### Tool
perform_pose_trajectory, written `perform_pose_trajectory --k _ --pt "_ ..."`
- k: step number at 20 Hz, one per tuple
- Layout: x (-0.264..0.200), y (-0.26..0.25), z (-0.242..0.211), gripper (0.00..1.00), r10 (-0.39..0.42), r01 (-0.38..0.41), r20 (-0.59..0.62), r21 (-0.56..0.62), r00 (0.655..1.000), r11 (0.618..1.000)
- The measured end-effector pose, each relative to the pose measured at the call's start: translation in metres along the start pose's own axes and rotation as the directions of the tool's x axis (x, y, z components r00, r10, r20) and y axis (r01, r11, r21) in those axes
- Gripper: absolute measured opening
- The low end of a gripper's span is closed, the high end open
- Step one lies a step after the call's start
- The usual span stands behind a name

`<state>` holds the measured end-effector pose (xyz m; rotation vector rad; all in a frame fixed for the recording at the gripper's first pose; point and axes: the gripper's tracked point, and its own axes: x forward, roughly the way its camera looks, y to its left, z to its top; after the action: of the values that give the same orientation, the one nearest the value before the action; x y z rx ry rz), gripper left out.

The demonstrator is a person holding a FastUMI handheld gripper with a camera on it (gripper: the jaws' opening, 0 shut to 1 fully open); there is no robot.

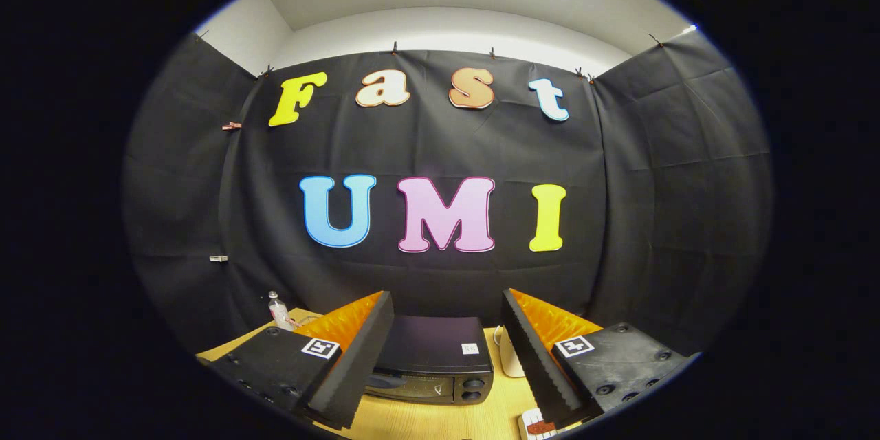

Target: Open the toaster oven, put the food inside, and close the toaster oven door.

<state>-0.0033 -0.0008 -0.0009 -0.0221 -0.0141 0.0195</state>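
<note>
A black toaster oven (434,357) stands on the wooden table (440,419), seen from above and in front, between and beyond my two fingers. Its door looks closed, with two knobs (473,389) on the right of its front. My gripper (447,316) hangs in the air above the table, open, with nothing between its fingers. Beside my right finger, near the table's front, lies a white plate (533,423) with a reddish-brown piece of food (542,428) on it, partly hidden by the finger.
A small clear bottle (278,311) stands at the table's back left, near the booth's black cloth wall. A white object (510,357) stands just right of the oven. Bare wood lies in front of the oven.
</note>
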Motion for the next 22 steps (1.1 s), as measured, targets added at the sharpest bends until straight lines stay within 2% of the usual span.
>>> perform_pose_trajectory --k 5,8,12,18,22 --pt "0.002 0.014 -0.014 0.99 0.036 -0.034 -0.052 0.035 0.998 0.999" --pt "0.018 0.057 -0.050 0.99 0.048 -0.044 -0.099 0.038 0.994 0.998" --pt "0.043 0.085 -0.095 0.99 0.029 -0.016 -0.177 0.075 0.984 0.997" --pt "0.068 0.109 -0.175 0.99 -0.005 0.018 -0.325 0.036 0.946 0.999" --pt "0.073 0.117 -0.221 1.00 -0.016 0.026 -0.419 0.017 0.908 1.000"
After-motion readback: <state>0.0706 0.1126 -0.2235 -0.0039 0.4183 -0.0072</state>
